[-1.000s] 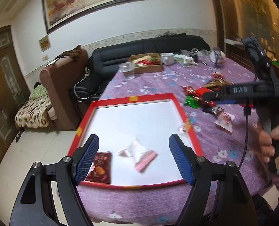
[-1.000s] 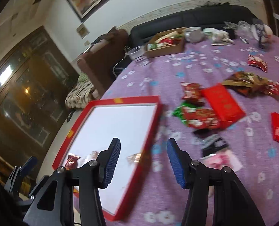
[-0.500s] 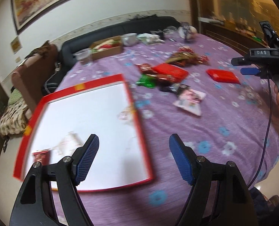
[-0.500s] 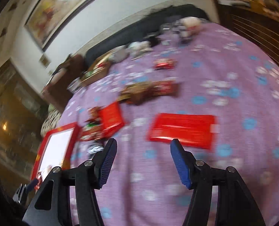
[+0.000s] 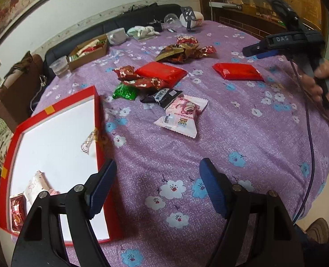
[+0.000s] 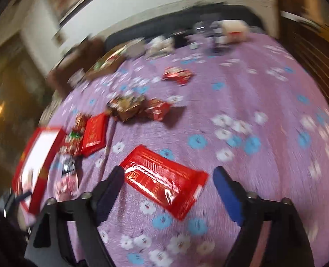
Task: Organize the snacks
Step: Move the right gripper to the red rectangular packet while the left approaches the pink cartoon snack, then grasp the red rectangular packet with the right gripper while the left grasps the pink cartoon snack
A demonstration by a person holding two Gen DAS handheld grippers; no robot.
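Note:
My left gripper (image 5: 157,184) stands open and empty over the purple flowered tablecloth, just right of the red tray (image 5: 95,111). The tray's white floor holds a dark red packet (image 5: 17,211), a white and pink packet (image 5: 36,187) and a small clear wrapper (image 5: 90,140) by its rim. Loose snacks lie ahead: a pink and white packet (image 5: 184,115), a black one (image 5: 162,95), a green one (image 5: 124,92) and a flat red one (image 5: 160,72). My right gripper (image 6: 169,178) hangs low over another flat red packet (image 6: 151,166). Its jaws are opening, and the packet lies between the fingers untouched.
A heap of brown and red packets (image 5: 184,51) sits farther back. Behind it are a cardboard box of snacks (image 5: 89,52), a plastic cup (image 5: 59,66) and a white mug (image 5: 117,36). A hand (image 5: 320,82) holds the right gripper. A black sofa (image 5: 120,22) runs behind the table.
Both views have swung right, from the tray to the loose snacks. The right gripper's jaws have widened and the flat red packet has come between its fingers. The left jaws kept their width.

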